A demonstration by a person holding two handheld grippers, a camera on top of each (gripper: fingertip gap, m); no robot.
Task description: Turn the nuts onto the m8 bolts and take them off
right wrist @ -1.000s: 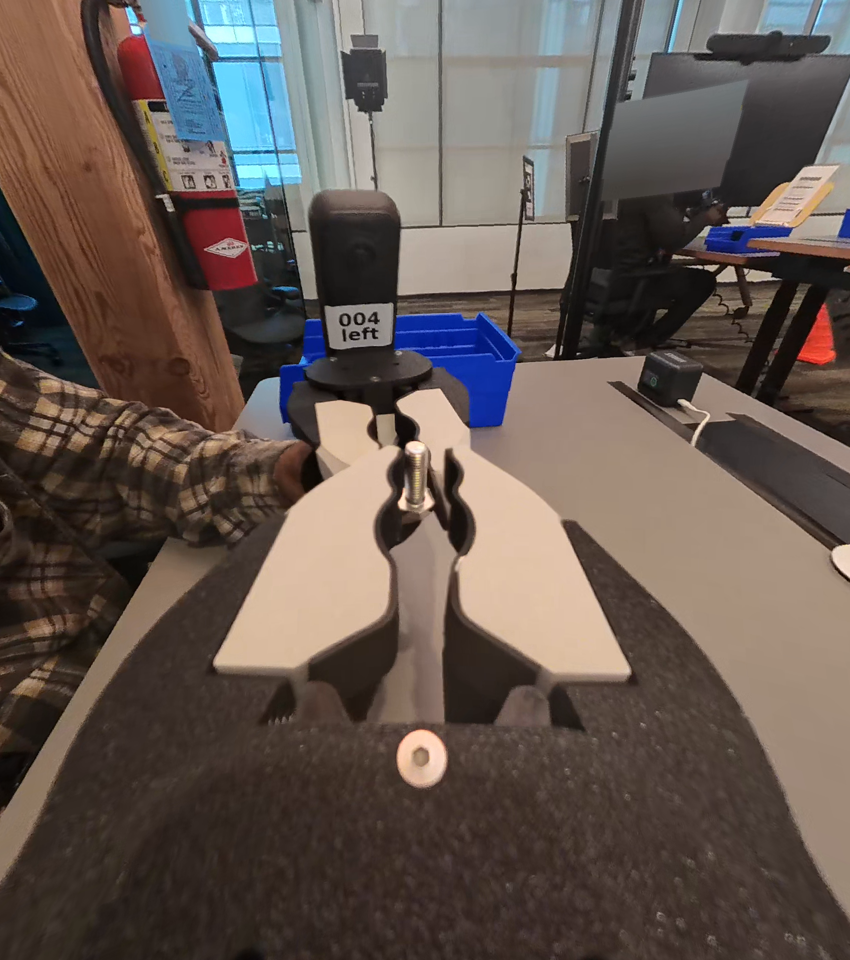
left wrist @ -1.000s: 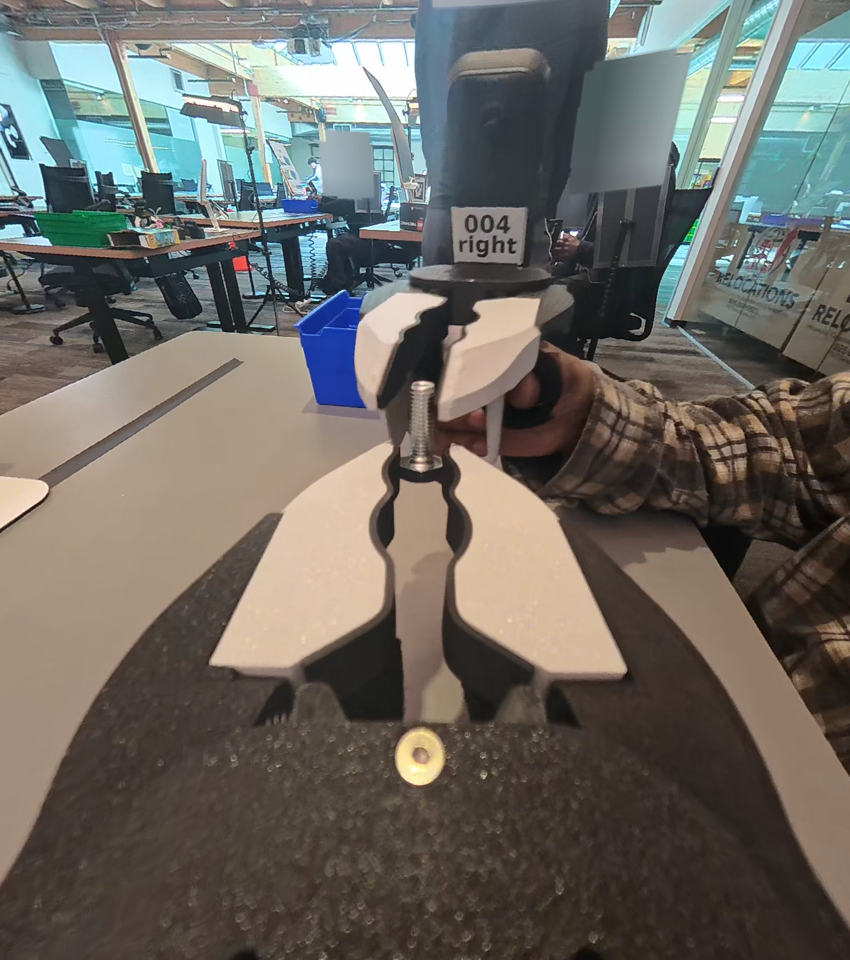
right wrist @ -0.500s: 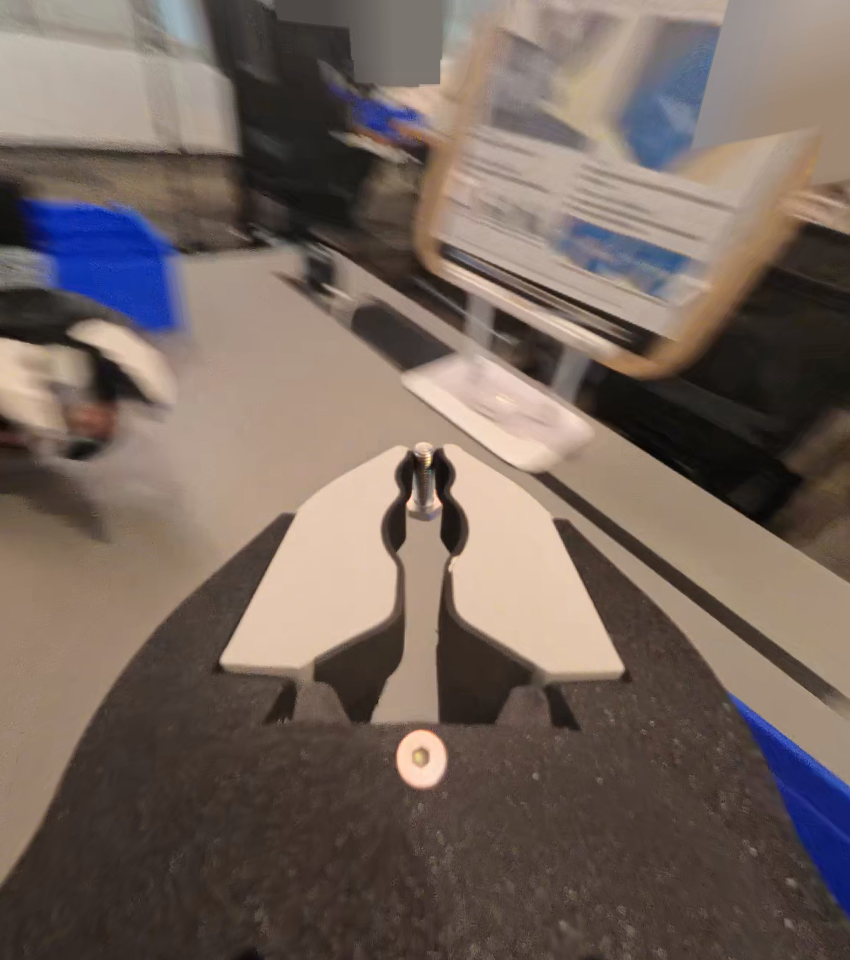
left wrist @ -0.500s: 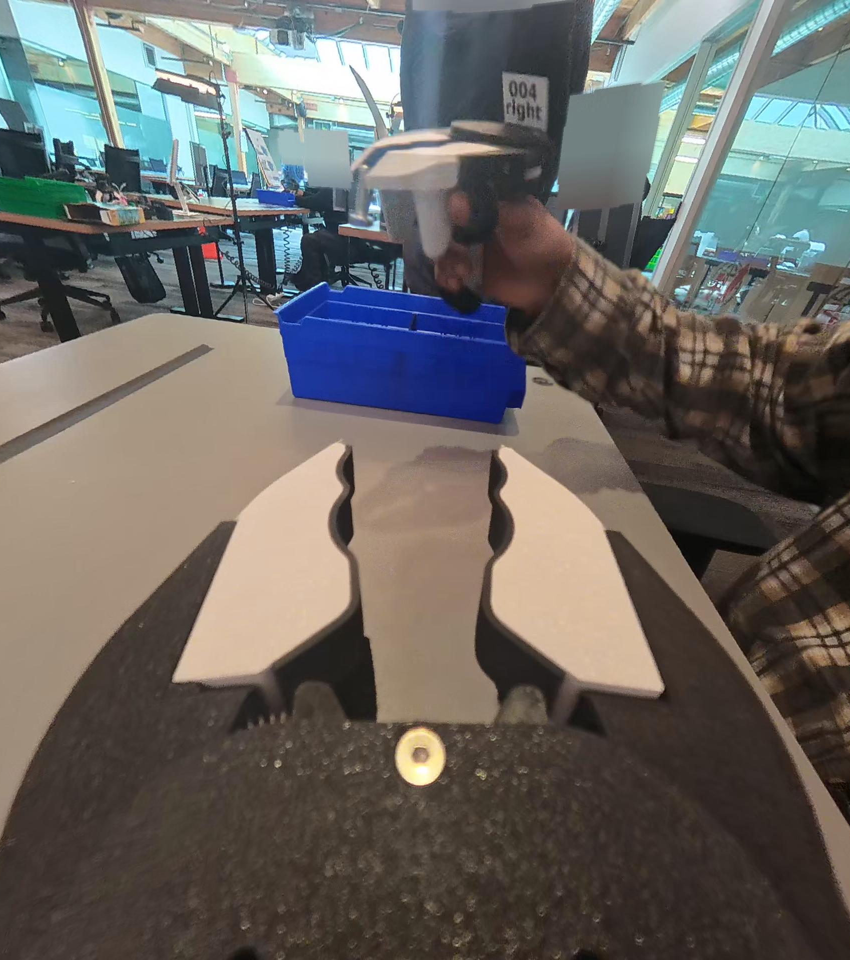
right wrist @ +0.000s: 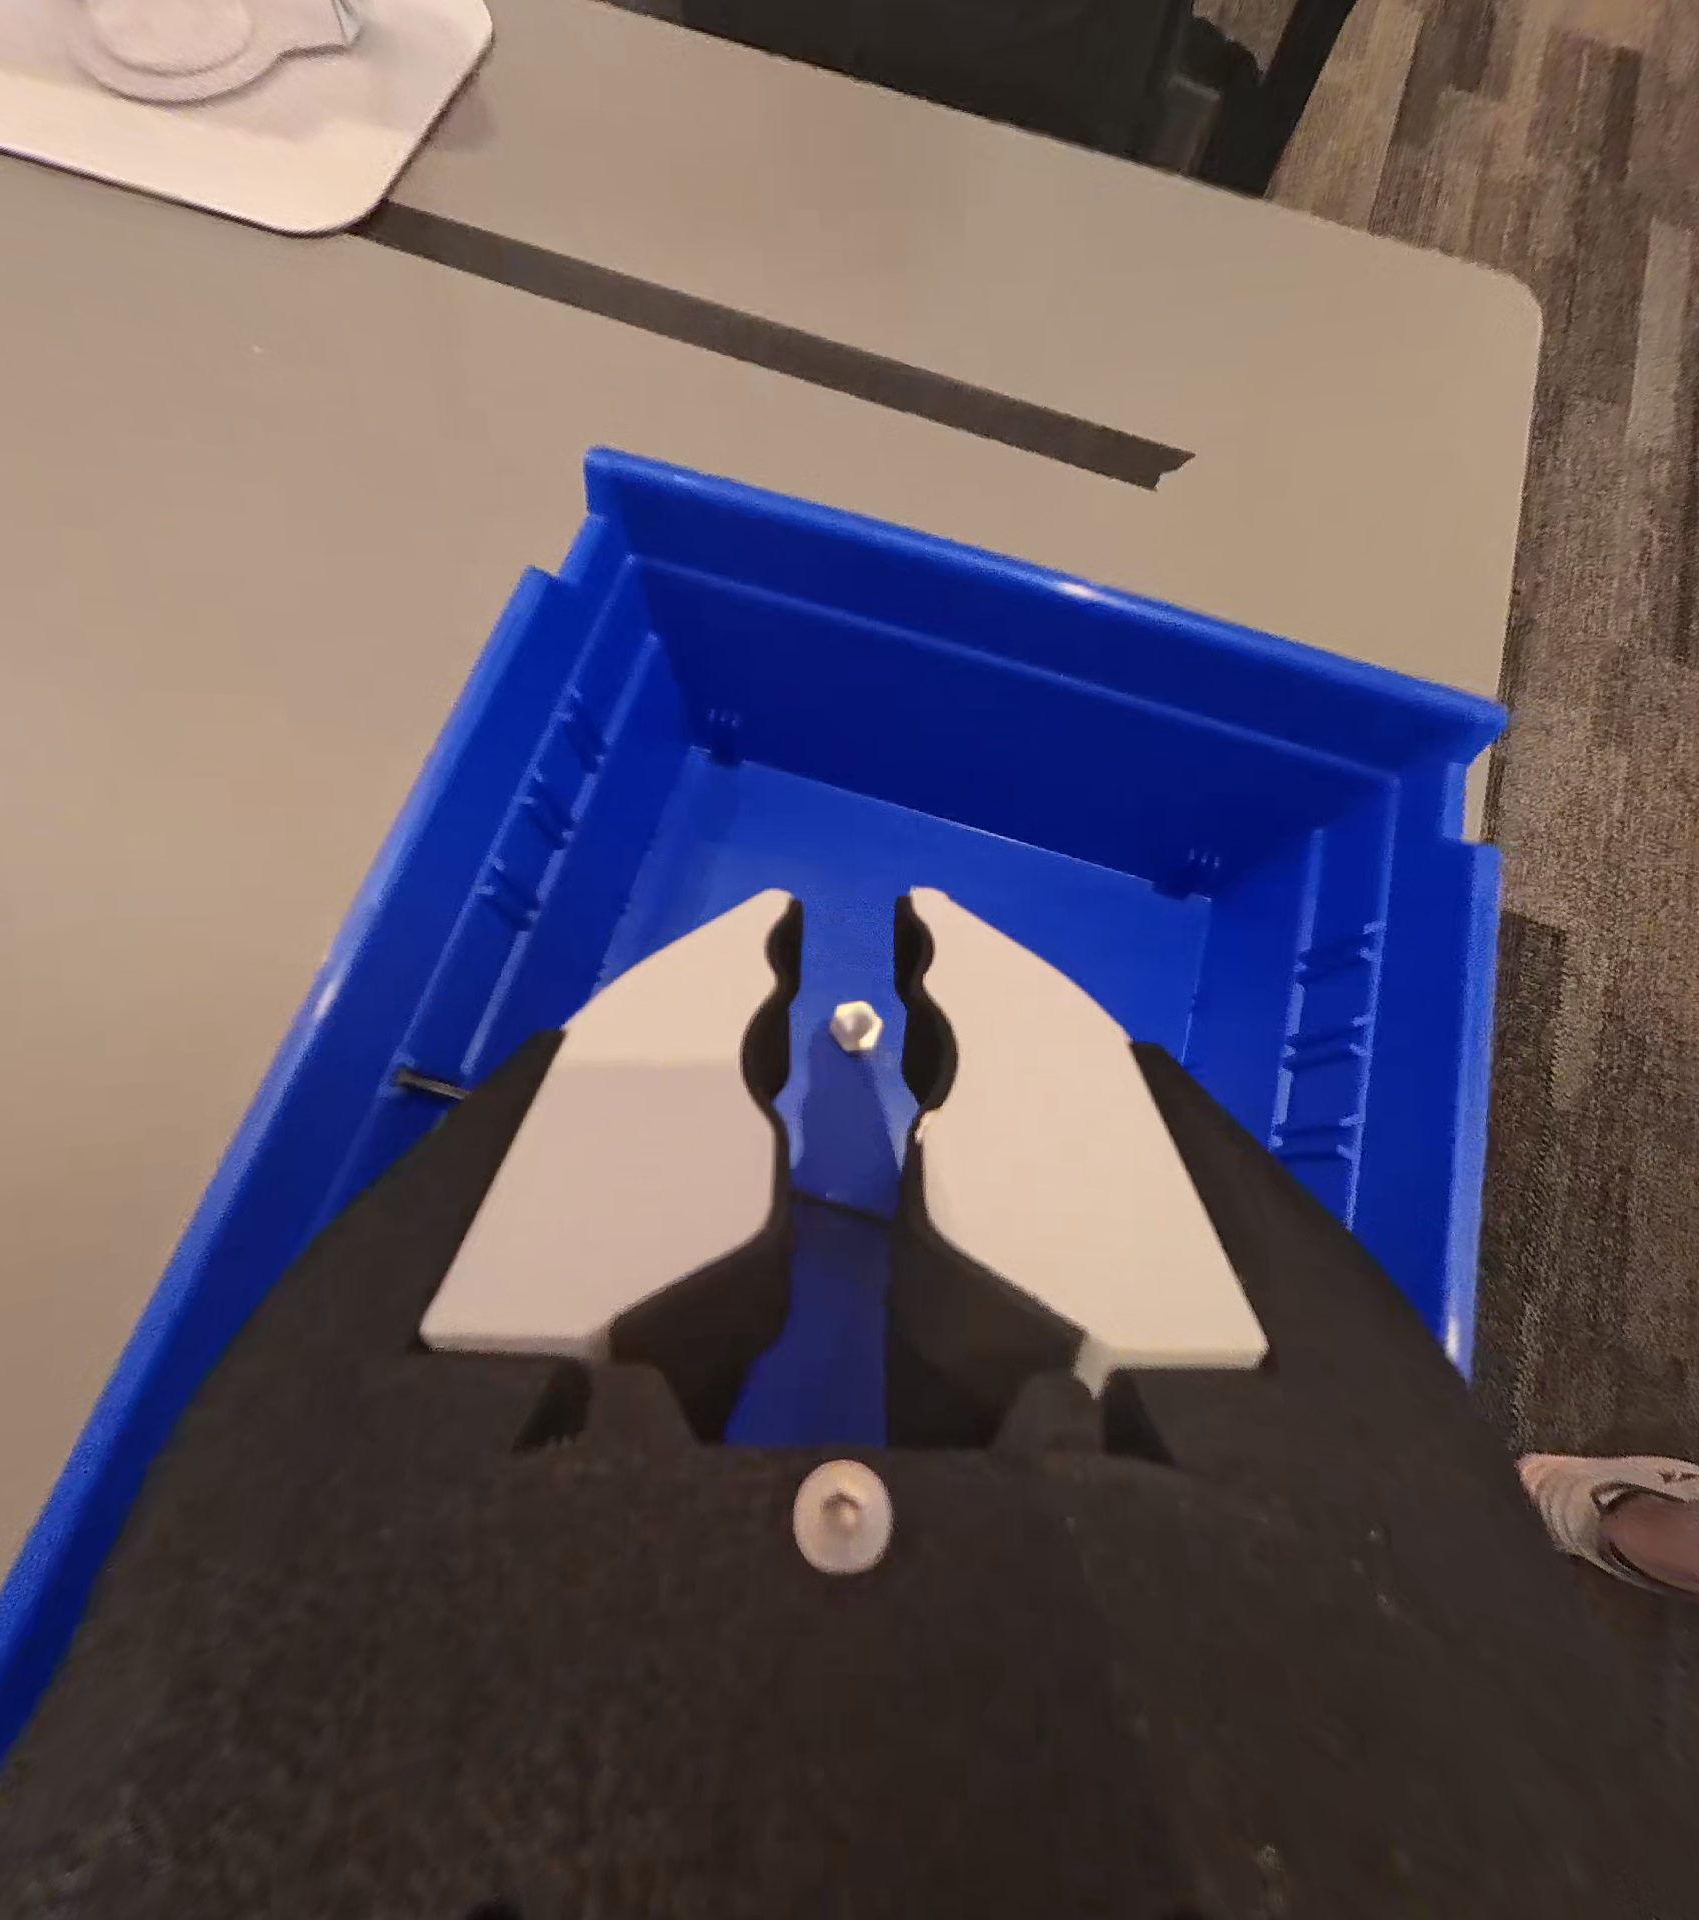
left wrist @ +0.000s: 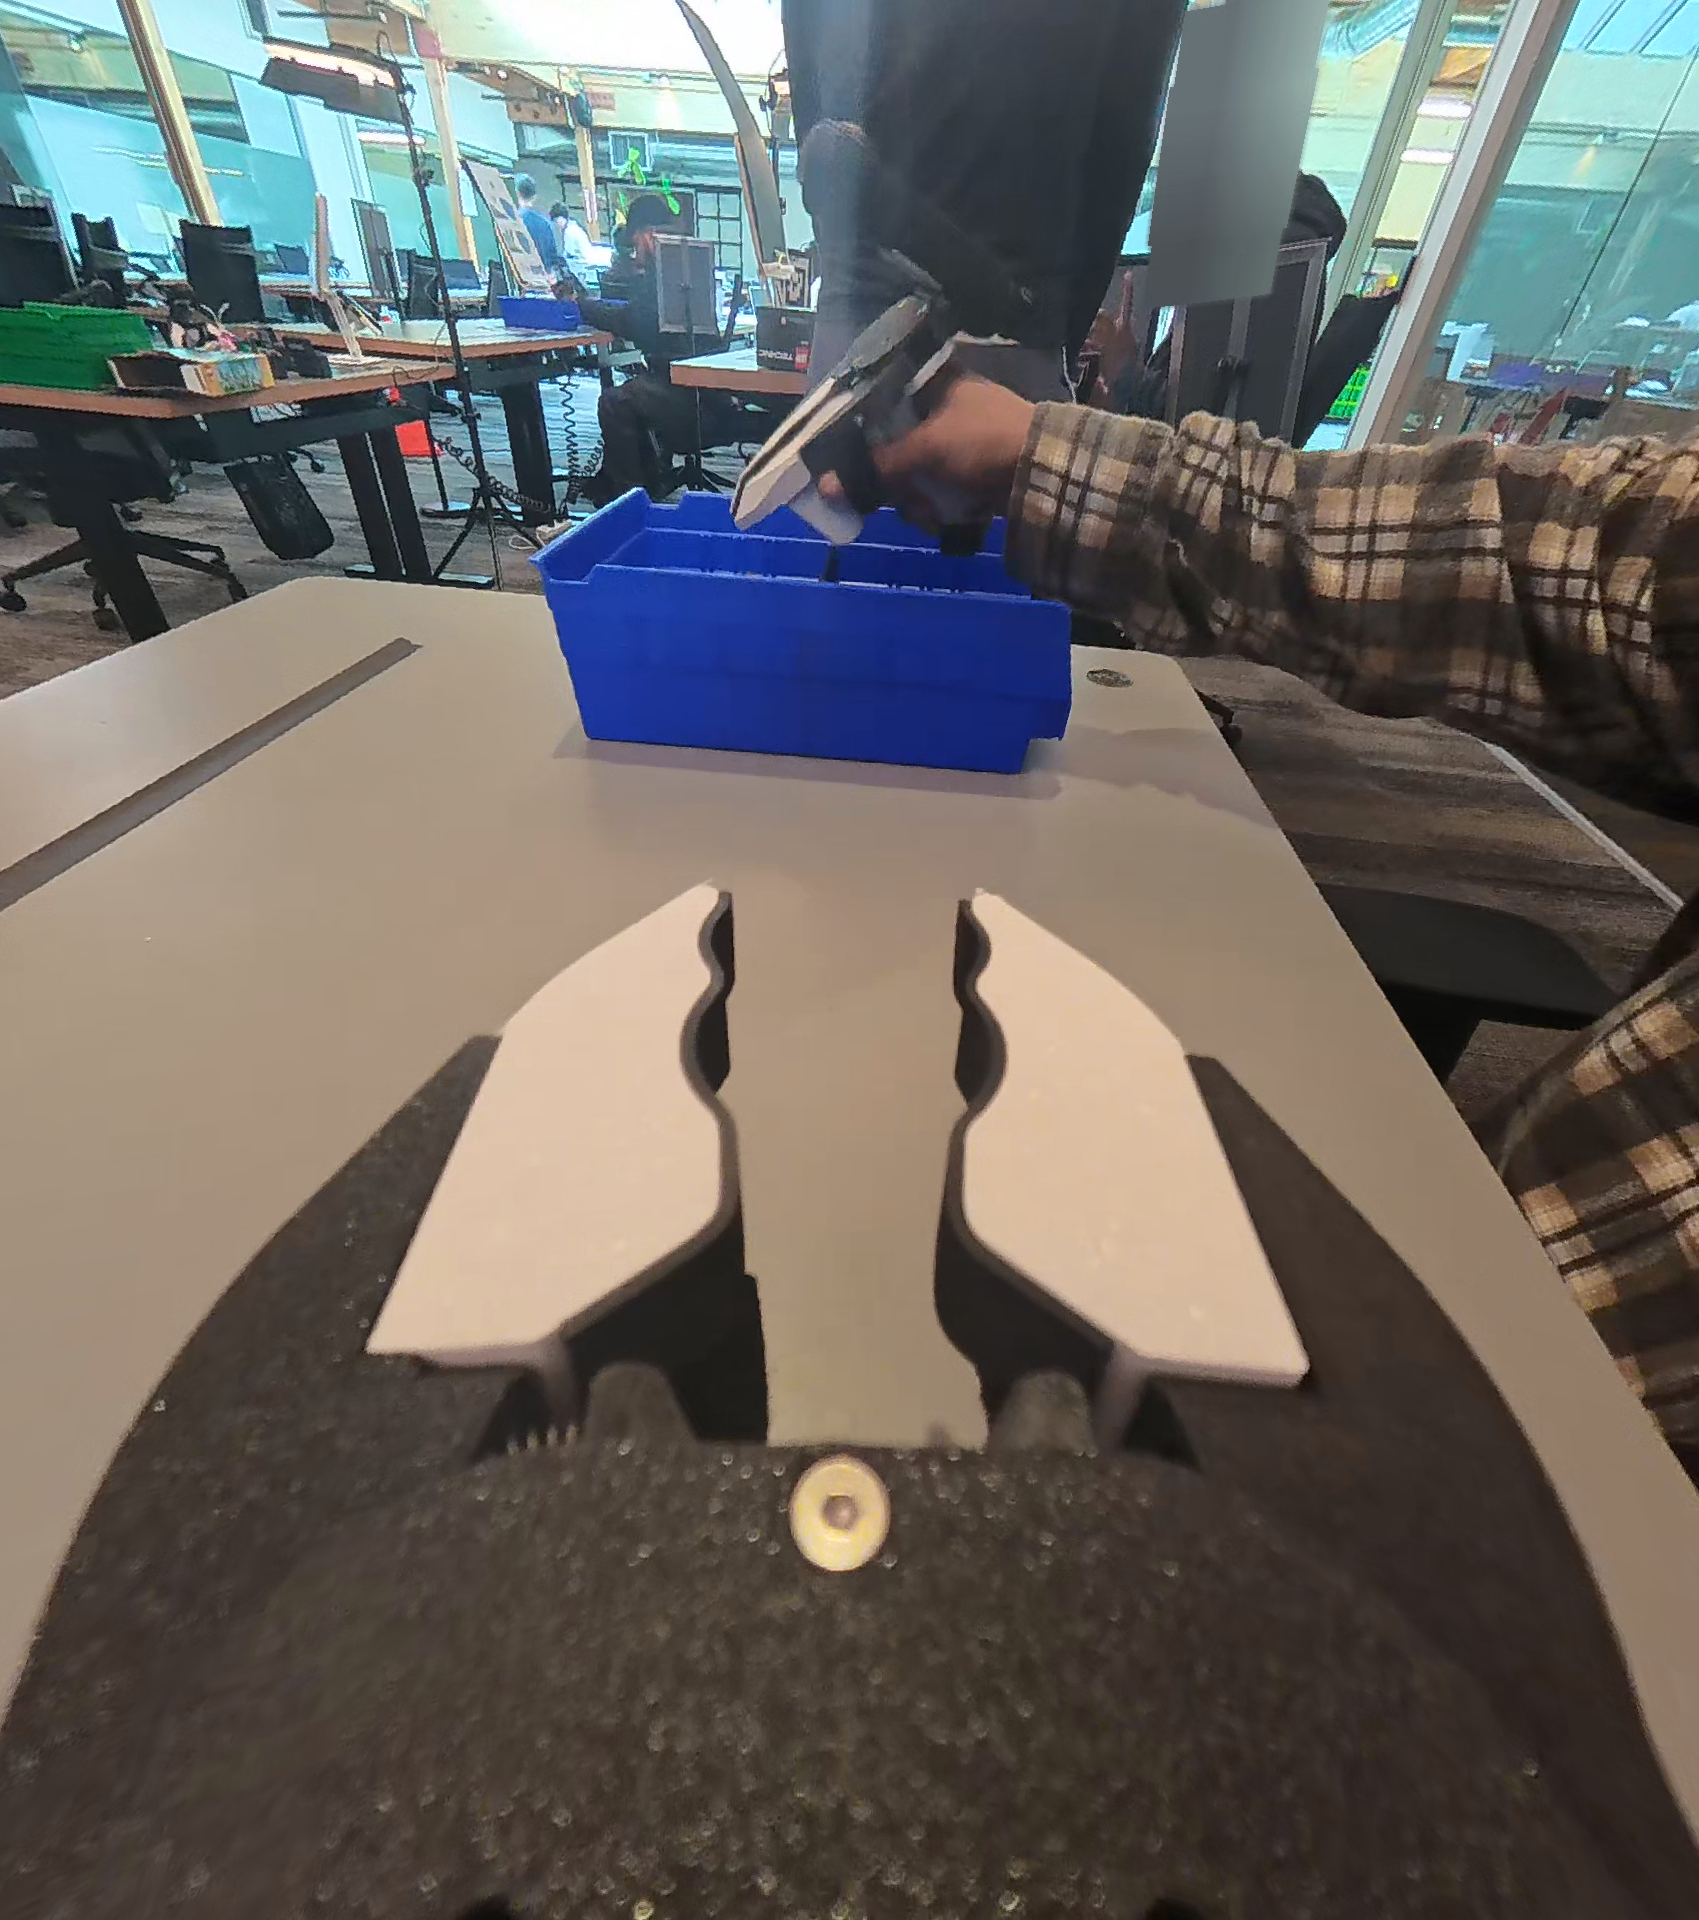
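Left tool [left wrist: 840,914] hangs wide and empty over the desk [left wrist: 253,883]. Right tool [right wrist: 850,904], parted, points into the blue bin [right wrist: 1032,665] above a loose bolt [right wrist: 855,1027]; this bolt looks finished, no nut visible.

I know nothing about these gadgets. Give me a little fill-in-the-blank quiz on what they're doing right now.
1. The right gripper hangs over a ___ bin.
2. A silver bolt shows between the right gripper's jaws, which are ___.
3. The left gripper, jaws wide apart over the gray table, holds ___.

Missing words: blue; open; nothing.
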